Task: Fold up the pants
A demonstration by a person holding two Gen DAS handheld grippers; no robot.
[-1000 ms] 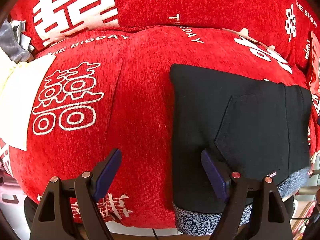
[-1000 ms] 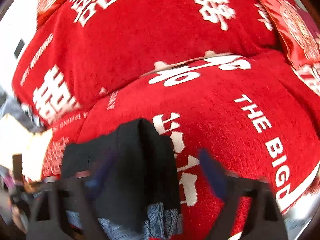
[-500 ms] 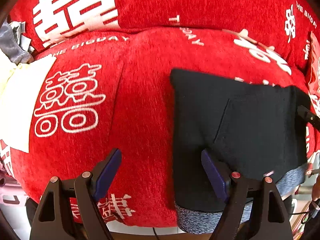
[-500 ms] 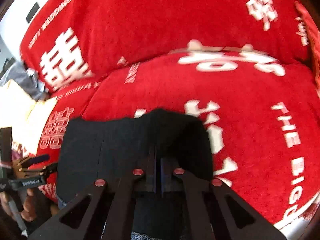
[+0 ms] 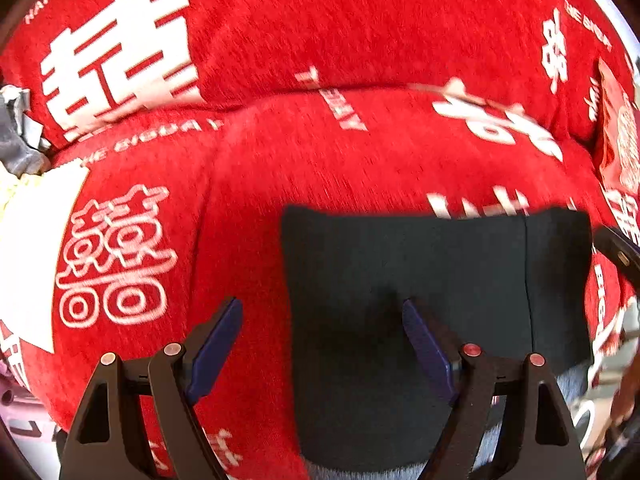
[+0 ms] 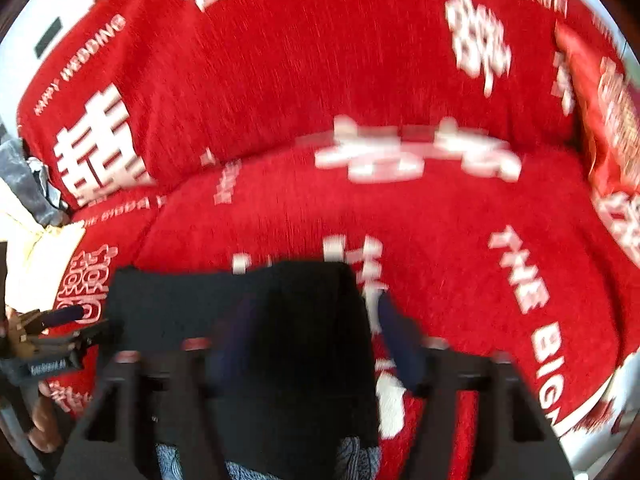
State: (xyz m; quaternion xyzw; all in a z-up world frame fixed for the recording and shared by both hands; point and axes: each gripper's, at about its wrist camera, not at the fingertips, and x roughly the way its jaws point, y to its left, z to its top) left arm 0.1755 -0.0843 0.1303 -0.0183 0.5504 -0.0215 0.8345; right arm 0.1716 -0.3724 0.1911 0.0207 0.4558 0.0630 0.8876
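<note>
The black pants [image 5: 400, 280] lie folded flat on the red sofa seat [image 5: 248, 184], with a grey knit band [image 5: 568, 380] showing at their near edge. My left gripper [image 5: 320, 344] is open above the pants' left edge, with one pad over the red cover and the other over black cloth. It holds nothing. In the blurred right wrist view my right gripper [image 6: 318, 340] is opening. The right part of the pants [image 6: 280, 320] lies between its fingers, which do not press on it. The left gripper [image 6: 64, 320] shows at that view's left edge.
The sofa backrest [image 5: 360, 20], red with white characters, rises behind the seat. A cream cloth [image 5: 24, 248] and a grey cloth [image 5: 16, 148] lie at the left end. A red printed cushion [image 5: 616, 140] stands at the right end. A person's hand [image 6: 42, 420] holds the left gripper.
The right gripper closed on a raised fold of the pants half a second ago and has now opened and let it go. The pants lie flatter. The left gripper has drawn back slightly.
</note>
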